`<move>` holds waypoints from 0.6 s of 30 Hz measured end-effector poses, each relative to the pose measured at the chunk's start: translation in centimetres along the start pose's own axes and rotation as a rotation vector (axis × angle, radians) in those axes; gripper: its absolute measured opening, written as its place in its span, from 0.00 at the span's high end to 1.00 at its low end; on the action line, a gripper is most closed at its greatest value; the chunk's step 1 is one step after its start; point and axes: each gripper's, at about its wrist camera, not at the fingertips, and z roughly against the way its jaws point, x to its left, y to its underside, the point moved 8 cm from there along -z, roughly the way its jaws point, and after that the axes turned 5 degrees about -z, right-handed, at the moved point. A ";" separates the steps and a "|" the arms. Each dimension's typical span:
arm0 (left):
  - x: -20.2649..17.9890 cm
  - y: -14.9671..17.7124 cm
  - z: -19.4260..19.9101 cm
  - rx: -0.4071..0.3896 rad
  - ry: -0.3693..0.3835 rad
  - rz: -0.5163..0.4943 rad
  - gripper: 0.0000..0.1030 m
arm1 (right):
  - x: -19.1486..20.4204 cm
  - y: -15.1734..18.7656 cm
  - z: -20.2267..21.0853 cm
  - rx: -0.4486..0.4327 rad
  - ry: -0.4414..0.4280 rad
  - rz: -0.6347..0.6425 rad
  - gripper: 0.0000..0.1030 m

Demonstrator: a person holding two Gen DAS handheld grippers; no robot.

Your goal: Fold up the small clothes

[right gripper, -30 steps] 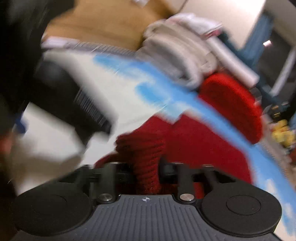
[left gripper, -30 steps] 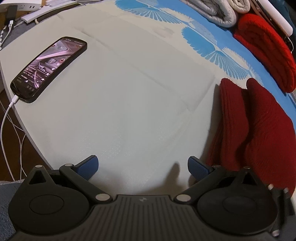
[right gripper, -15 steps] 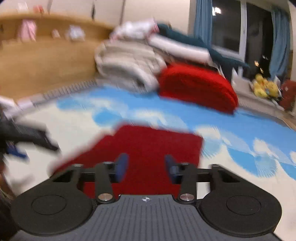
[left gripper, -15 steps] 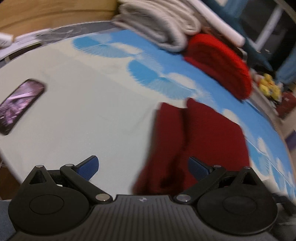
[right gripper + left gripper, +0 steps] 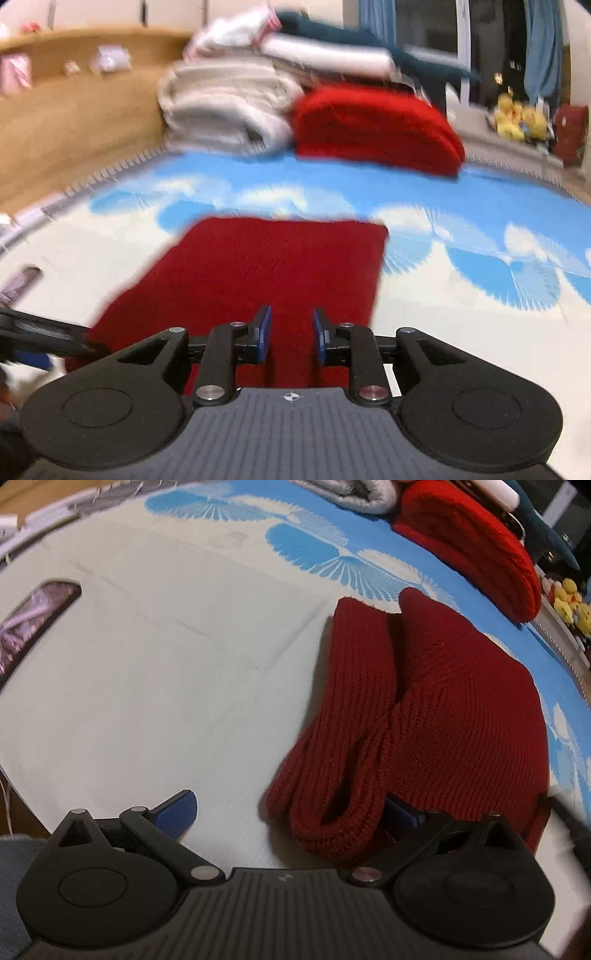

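Sweater (image 5: 443,709) lies folded on the cloth (image 5: 166,664), dark red, its folded edge between the left gripper's (image 5: 288,814) wide-spread jaws, ungripped. Right gripper (image 5: 290,334) hovers low over the sweater — jaws narrowly parted, holding nothing. Phone (image 5: 33,624) far left; red blanket (image 5: 476,542) and grey bedding (image 5: 229,107) behind.

The dark red ribbed knit garment (image 5: 436,709) is coarse, matt wool-like cloth. The white-and-blue fan-patterned sheet (image 5: 177,657) beneath it looks smooth, finely woven. The left tongs (image 5: 291,812) are matt black plastic with shiny metal pivot pins and blue rubbery pads (image 5: 177,808). Left of the garment, the black phone (image 5: 33,624) is glossy.
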 end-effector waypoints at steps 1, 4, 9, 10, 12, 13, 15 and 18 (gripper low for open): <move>0.0 0.0 -0.2 0.008 0.011 0.014 0.00 | -0.3 1.1 -1.6 0.047 -0.001 0.021 0.74; -0.3 -0.3 -0.6 0.010 0.005 0.025 0.00 | 1.2 1.7 -1.8 -0.010 0.027 0.189 0.69; -0.6 0.0 0.0 0.016 0.017 0.025 0.00 | -0.4 -2.1 0.2 0.006 -0.096 -0.065 0.52; -0.7 0.1 0.0 0.018 0.020 0.024 0.00 | -1.3 -2.8 0.4 0.005 -0.095 -0.108 0.41; -0.9 0.1 0.1 0.023 0.030 0.019 0.00 | -3.0 -3.6 0.7 0.015 -0.092 -0.156 0.35; -1.0 0.1 0.1 0.025 0.033 0.018 0.00 | -3.7 -3.6 0.9 0.028 -0.093 -0.174 0.33; -1.0 0.0 0.1 0.030 0.040 0.021 0.00 | -4.9 -3.6 0.4 0.061 -0.084 -0.197 0.32; -1.1 0.0 -0.1 0.043 0.051 0.027 0.00 | -5.9 -3.2 -0.8 0.094 -0.075 -0.211 0.30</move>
